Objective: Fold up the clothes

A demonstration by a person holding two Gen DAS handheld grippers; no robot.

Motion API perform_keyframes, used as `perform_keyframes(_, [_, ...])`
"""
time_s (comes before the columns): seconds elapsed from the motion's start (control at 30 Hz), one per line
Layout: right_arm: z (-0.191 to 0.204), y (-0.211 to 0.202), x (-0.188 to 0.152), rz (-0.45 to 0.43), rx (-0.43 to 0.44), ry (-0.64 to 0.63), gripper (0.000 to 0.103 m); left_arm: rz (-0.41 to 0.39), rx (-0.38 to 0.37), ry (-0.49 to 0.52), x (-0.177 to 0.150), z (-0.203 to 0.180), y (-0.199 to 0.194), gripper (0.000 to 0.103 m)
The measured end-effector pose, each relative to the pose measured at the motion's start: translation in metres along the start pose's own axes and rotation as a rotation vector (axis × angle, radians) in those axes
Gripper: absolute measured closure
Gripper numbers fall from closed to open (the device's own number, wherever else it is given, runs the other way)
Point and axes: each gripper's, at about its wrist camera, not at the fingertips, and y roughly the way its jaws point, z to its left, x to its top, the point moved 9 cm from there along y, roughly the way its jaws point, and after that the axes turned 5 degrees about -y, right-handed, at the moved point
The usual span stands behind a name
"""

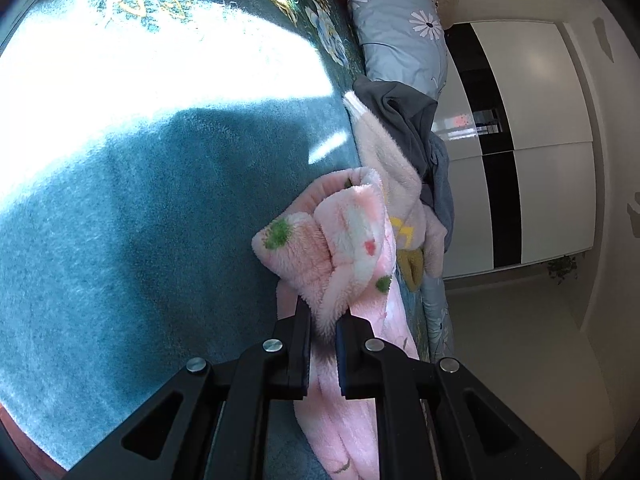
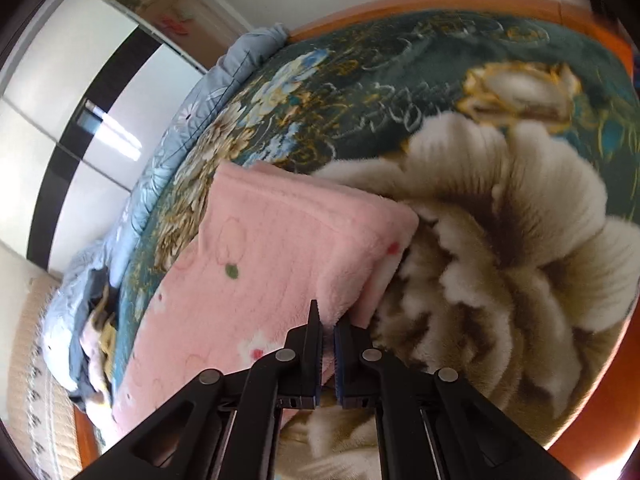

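Observation:
A fluffy pink garment with green and red dots point(image 1: 340, 236) lies on a teal floral blanket point(image 1: 140, 220). My left gripper point(image 1: 323, 312) is shut on a bunched end of it, the fabric pinched between the jaws. In the right wrist view the same pink garment point(image 2: 272, 248) lies folded flat on the blanket point(image 2: 500, 220). My right gripper point(image 2: 328, 320) is shut on its near edge.
A heap of other clothes, cream, grey and blue point(image 1: 404, 160), lies at the bed's edge beside a light blue daisy pillow point(image 1: 400, 36). A white and black wardrobe point(image 1: 532, 140) stands beyond. The orange bed frame point(image 2: 440, 4) rims the blanket.

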Motion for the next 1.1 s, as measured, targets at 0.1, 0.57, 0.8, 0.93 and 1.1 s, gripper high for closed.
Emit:
perform_keyframes(0.1, [0.006,-0.004,0.005,0.003,0.003,-0.030,0.097,0.003,-0.004,-0.001,0.000,0.001,-0.001,0.093])
perform_keyframes(0.57, [-0.047,-0.020,0.012,-0.028,0.166,0.243,0.054,-0.005,-0.016,-0.010,0.000,-0.001,-0.001,0.093])
perform_keyframes(0.8, [-0.033,-0.008,0.016,-0.021,0.172,0.195,0.054,-0.006,-0.021,-0.001,-0.001,-0.003,0.001,0.083])
perform_keyframes(0.93, [-0.025,0.001,0.016,-0.022,0.170,0.176,0.058,-0.006,-0.026,0.013,-0.002,-0.006,0.002,0.074])
perform_keyframes(1.1, [-0.019,0.007,0.015,-0.016,0.170,0.185,0.082,-0.008,-0.016,-0.006,0.002,-0.005,0.006,0.075])
